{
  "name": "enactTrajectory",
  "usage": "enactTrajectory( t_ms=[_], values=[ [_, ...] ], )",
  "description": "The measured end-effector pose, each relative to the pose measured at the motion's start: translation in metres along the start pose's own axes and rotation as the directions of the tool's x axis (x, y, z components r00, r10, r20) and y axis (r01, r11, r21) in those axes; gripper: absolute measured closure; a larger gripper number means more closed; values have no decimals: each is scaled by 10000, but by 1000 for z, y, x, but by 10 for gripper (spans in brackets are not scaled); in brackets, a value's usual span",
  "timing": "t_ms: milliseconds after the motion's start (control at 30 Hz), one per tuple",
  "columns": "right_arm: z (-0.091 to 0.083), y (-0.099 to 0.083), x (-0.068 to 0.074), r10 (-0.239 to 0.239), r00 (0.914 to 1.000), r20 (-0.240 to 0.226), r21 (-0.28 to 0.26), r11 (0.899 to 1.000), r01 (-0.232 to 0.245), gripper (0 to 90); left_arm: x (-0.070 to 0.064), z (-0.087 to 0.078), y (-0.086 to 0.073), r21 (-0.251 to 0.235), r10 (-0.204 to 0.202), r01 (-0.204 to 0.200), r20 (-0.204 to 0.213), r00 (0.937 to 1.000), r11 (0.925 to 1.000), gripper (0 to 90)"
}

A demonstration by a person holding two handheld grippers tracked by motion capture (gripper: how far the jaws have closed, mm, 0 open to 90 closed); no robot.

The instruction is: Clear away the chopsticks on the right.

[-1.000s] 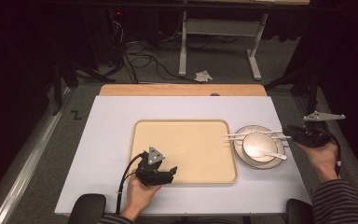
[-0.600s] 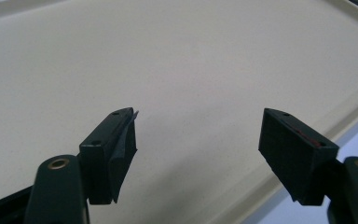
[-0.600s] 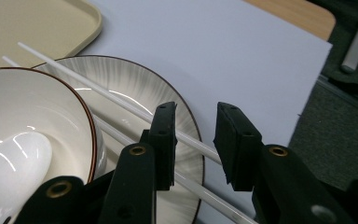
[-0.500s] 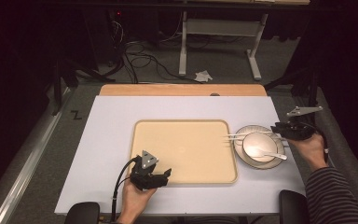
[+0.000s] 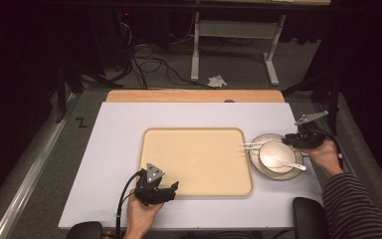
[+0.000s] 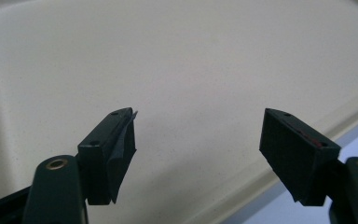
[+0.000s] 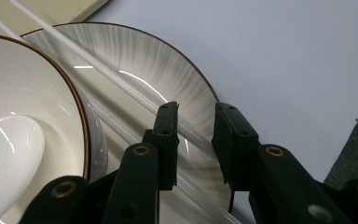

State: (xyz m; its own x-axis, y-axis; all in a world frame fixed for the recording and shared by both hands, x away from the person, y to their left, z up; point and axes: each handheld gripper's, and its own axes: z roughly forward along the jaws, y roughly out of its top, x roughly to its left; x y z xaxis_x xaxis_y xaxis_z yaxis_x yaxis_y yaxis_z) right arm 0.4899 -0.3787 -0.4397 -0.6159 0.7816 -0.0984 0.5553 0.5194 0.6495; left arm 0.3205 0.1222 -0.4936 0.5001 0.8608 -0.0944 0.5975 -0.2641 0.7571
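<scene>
Chopsticks (image 7: 121, 84) rest across a plate (image 7: 177, 79); the right gripper (image 7: 196, 135), jaws part-open around one, could roll it away. Left gripper (image 6: 198, 140) hovers open over the tray (image 6: 191, 56).

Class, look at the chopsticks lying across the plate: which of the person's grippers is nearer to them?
Right. The right gripper straddles one of the chopsticks over the plate; the left gripper sits at the tray's near edge.
</scene>
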Motion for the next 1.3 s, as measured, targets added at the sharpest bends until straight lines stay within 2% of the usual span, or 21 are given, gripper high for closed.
enactTrajectory(
  t_ms=[67, 133, 267, 300, 433, 600, 667, 800, 1000, 1033, 1133, 1233, 1300],
  values=[
    [5, 2, 2, -60, 9999, -84, 114, 9999, 61, 723, 1, -1, -1, 14, -42, 42, -85, 10000, 10000, 269],
    [9, 3, 1, -100, 9993, -354, 265, 9996, 109, 729, 1, -3, -3, 9, -93, 93, -136, 9999, 10000, 270],
    [16, 4, 1, -216, 9985, -510, 558, 9981, 245, 732, 2, -4, -5, 33, -153, 154, -233, 9996, 9999, 269],
    [18, 5, 0, -399, 9975, -581, 546, 9976, 430, 730, 2, -4, -5, 31, -184, 185, -236, 9996, 9998, 269],
    [23, 5, 0, -353, 9963, -789, 900, 9950, 424, 731, 3, -4, -7, 56, -210, 212, -261, 9994, 9998, 268],
    [24, 5, -2, -341, 9960, -824, 1020, 9939, 424, 736, 2, -4, -8, 72, -212, 214, -297, 9993, 9997, 268],
    [24, 4, -3, -341, 9946, -979, 1011, 9939, 440, 742, 2, -4, -8, 78, -134, 137, -378, 9992, 9999, 268],
    [25, 3, -2, -200, 9936, -1115, 1177, 9925, 332, 760, 2, -2, -9, 180, -175, 180, -273, 9995, 9997, 268],
    [26, 2, -3, -275, 9923, -1209, 1220, 9916, 423, 803, 2, 2, -10, 290, -188, 194, -210, 9996, 9994, 268],
    [26, 2, -2, -75, 9929, -1184, 1274, 9916, 227, 815, 1, 3, -10, 314, -192, 198, -195, 9996, 9993, 268],
    [29, 1, -5, -290, 9914, -1279, 1426, 9886, 473, 847, 1, 4, -11, 356, -223, 228, -160, 9996, 9991, 269],
    [31, 1, -6, -267, 9904, -1358, 1581, 9862, 483, 851, 1, 6, -11, 395, -251, 256, -148, 9996, 9989, 269],
    [32, 2, -6, -361, 9906, -1320, 1494, 9872, 559, 854, 1, 7, -11, 421, -229, 235, -137, 9996, 9988, 269]
  ],
)
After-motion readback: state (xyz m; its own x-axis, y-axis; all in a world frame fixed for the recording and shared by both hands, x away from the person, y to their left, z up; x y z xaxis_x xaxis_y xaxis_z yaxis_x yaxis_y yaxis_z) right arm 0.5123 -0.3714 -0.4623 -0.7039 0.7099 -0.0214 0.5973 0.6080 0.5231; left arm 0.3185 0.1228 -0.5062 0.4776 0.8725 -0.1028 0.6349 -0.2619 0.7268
